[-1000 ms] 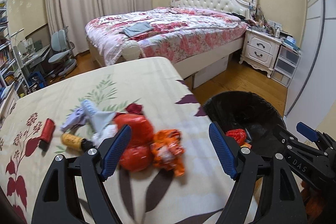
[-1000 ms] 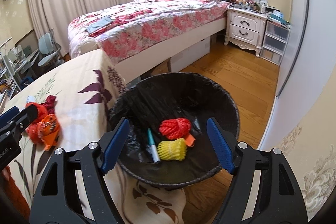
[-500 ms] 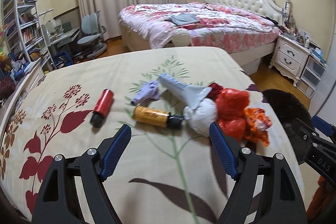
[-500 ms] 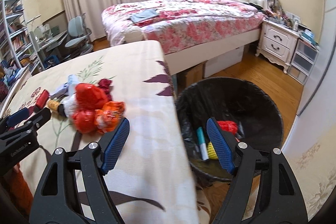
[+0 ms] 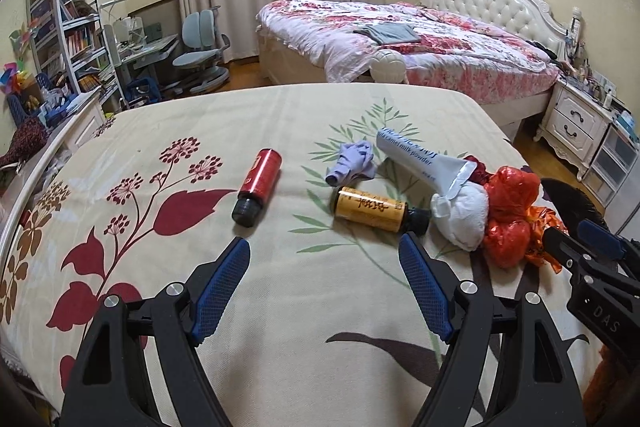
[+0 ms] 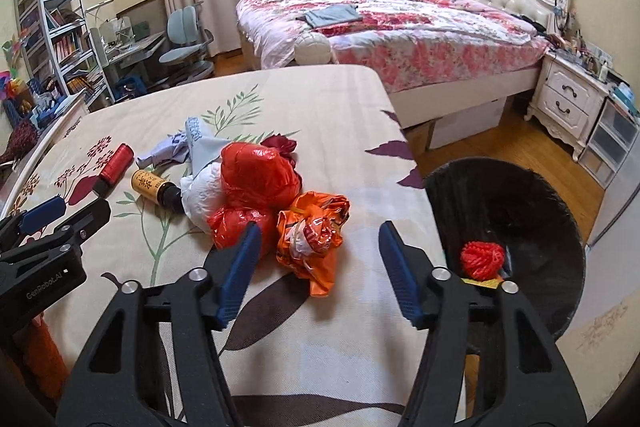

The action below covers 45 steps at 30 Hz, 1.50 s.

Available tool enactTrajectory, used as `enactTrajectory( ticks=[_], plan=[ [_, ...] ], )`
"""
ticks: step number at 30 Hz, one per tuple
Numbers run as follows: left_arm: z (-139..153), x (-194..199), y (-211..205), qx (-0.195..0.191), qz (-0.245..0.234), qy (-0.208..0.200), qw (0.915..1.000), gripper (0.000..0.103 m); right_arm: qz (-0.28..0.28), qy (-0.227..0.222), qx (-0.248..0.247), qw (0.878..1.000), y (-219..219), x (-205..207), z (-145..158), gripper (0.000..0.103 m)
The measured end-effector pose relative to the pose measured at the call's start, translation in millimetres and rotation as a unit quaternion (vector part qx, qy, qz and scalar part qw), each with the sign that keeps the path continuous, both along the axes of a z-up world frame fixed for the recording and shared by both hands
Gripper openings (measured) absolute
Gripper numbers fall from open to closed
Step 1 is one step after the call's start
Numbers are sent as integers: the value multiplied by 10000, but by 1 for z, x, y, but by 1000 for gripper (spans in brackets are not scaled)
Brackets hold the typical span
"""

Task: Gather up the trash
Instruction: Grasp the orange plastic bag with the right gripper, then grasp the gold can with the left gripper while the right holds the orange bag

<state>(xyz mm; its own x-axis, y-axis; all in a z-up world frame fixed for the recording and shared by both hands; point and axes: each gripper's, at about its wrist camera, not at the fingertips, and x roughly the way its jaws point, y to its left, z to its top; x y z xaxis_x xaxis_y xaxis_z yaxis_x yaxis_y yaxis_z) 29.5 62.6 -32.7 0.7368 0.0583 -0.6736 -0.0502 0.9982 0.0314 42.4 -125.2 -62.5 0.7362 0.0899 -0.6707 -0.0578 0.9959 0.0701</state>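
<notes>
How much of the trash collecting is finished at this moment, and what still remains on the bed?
Done: a red net ball already lies in the black bin. In hand: nothing; the left gripper is open, and the right gripper is closing with nothing between its jaws yet. Left on the bed: orange wrapper, red bags, white wad, two bottles, purple cloth.

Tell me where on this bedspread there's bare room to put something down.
Free: the near strip between the left gripper and the gold bottle, and the far stretch of bedspread beyond the red can. Crowded: the right side, around the red bags, the orange wrapper and the white wad.
</notes>
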Motion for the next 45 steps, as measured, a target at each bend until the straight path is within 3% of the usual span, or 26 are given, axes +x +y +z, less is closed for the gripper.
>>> enactTrajectory(
  ticks=[8,10,13,33,39,45],
  plan=[
    [-7,3,5,-43,35,88,9999,77,-5,147,94,9998,0,9,-9,55],
    [-9,3,5,-45,42,131,9999,77,33,196,153,9997,-1,11,-10,44],
    [-11,4,4,-61,42,190,9998,77,62,276,265,9993,-3,13,-13,35],
    [-5,31,-6,-366,82,310,9988,78,-47,107,311,9994,-16,9,-9,34],
    [-5,52,-18,-110,208,287,9993,78,-90,117,394,9991,-20,11,-11,34],
    [-19,54,-16,74,183,544,9983,79,-77,133,451,9989,-23,11,-12,34]
  ],
)
